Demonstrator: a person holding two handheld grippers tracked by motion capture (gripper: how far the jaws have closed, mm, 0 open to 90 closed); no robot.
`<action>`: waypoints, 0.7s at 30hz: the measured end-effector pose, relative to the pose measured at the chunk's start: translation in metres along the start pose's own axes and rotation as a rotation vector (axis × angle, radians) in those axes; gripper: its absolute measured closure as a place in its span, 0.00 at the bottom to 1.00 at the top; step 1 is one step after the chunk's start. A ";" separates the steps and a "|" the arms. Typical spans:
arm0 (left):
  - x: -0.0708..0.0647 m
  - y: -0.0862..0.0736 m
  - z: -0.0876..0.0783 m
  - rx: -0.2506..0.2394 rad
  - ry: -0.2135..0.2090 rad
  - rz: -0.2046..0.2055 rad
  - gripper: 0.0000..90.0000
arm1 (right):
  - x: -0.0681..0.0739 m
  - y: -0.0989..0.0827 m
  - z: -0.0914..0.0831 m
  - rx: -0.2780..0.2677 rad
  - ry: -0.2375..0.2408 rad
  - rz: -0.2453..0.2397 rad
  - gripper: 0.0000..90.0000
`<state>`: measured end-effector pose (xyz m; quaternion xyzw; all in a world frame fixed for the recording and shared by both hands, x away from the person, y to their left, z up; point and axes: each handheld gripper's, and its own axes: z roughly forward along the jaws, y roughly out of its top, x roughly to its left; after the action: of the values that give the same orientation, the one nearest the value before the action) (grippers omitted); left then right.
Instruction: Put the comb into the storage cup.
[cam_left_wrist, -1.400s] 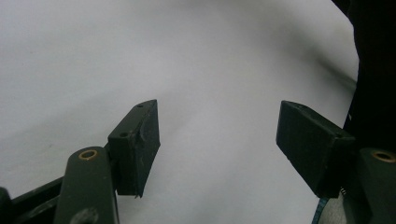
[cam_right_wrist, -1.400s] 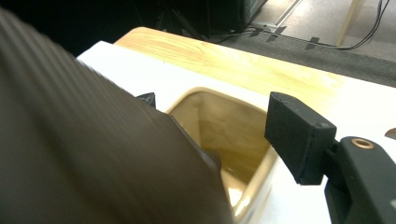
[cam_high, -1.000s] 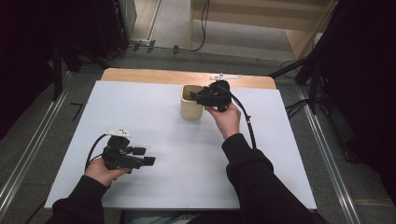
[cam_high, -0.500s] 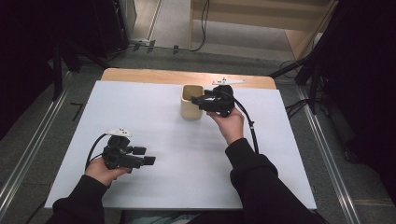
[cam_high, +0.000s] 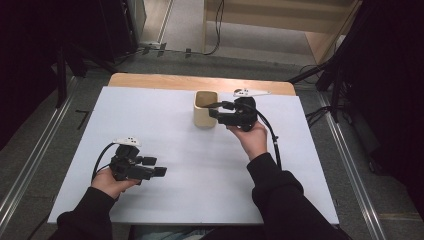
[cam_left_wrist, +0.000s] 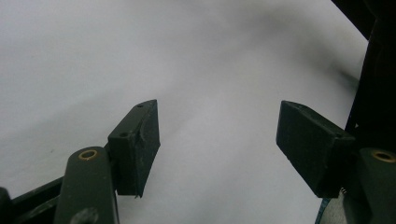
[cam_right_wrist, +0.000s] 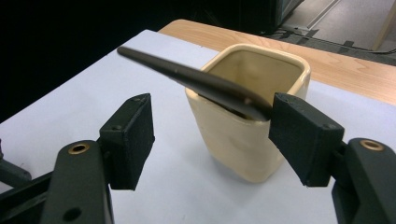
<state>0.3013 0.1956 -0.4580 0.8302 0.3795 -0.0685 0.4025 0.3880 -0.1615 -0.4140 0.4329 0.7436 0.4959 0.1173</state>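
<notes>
A cream square cup (cam_high: 204, 118) stands on the white table (cam_high: 200, 170) toward the back. A dark slender utensil (cam_high: 214, 104) leans out of it. In the right gripper view the cup (cam_right_wrist: 233, 135) is close ahead, and the utensil's handle (cam_right_wrist: 187, 77) slants across its rim, its end beside the right-hand pad. My right gripper (cam_high: 218, 110) (cam_right_wrist: 210, 116) is open just to the right of the cup, and the other pad stands apart from the handle. My left gripper (cam_high: 156, 166) (cam_left_wrist: 217, 126) is open low over bare table at the front left, with nothing between its pads.
A strip of wooden tabletop (cam_high: 150, 80) shows behind the white sheet. Metal rails and cables run along the floor on both sides. The white surface (cam_left_wrist: 93, 56) stretches wide between the two hands.
My right hand has drawn a little to the right and toward the person, which uncovers more of the cup. The left hand has stayed where it was.
</notes>
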 end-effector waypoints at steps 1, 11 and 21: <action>0.000 0.000 0.000 -0.001 0.001 -0.002 0.34 | 0.000 -0.001 -0.001 0.000 -0.001 0.001 0.32; 0.001 0.001 0.000 -0.001 0.000 -0.002 0.34 | -0.001 -0.012 -0.010 0.016 -0.007 0.000 0.30; 0.002 0.001 0.001 -0.001 -0.002 0.000 0.34 | 0.003 -0.023 -0.013 0.027 -0.005 -0.004 0.29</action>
<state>0.3038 0.1959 -0.4586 0.8299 0.3790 -0.0694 0.4034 0.3662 -0.1706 -0.4262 0.4342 0.7506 0.4847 0.1143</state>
